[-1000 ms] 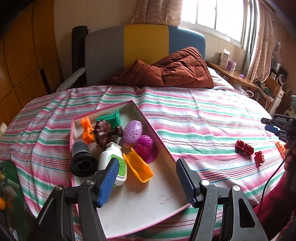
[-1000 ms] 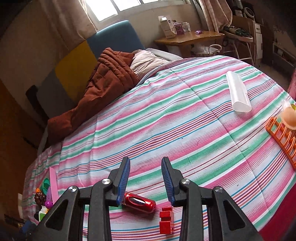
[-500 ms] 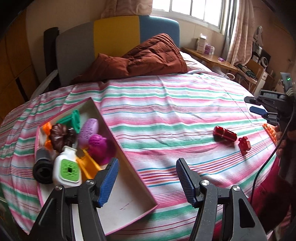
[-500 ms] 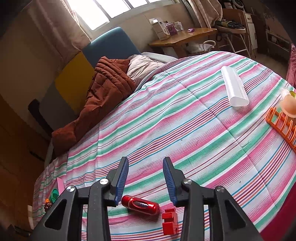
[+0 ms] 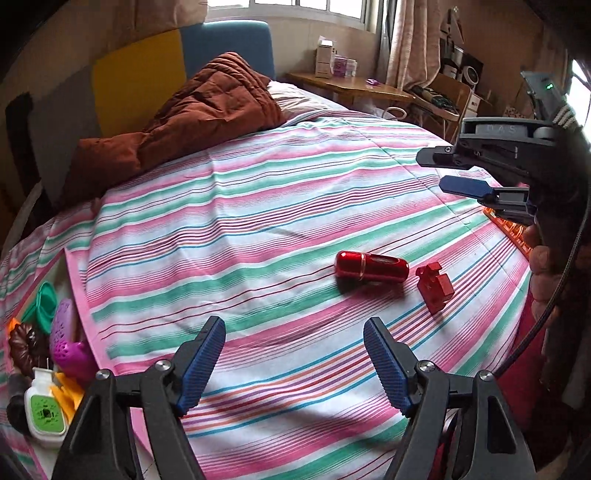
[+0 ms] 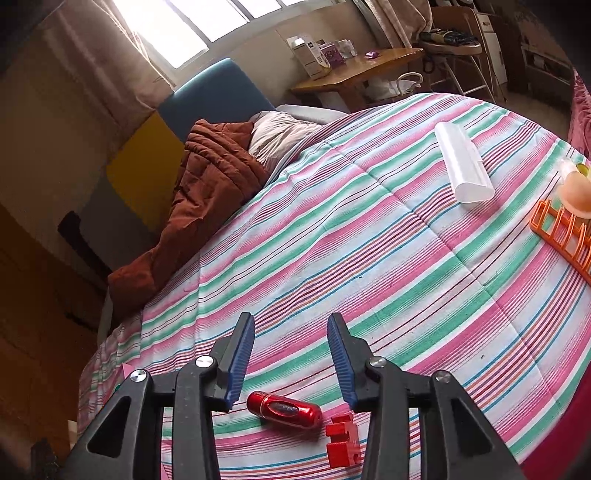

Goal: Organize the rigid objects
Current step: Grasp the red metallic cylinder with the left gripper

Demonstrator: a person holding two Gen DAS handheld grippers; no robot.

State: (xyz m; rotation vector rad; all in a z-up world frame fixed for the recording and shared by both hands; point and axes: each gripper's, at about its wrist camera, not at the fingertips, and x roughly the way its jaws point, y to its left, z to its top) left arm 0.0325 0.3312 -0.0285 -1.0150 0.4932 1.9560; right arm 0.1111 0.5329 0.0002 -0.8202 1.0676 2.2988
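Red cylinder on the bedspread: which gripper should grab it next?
Right, probably. The right gripper hangs open just above the red cylinder, nothing between its fingers. The left gripper, also open and empty, sits farther back across the striped bedspread.

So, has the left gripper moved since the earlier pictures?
Yes. The left gripper has swung right, away from the pink-rimmed tray of toys towards the shiny red metal cylinder. Its jaws have just been opening, with nothing between them.

Rumpled brown quilt (image 5: 192, 110) against the grey‑yellow‑blue headboard (image 5: 136, 77) — 1 wooden side table (image 6: 362, 70) under the window (image 6: 192, 22)
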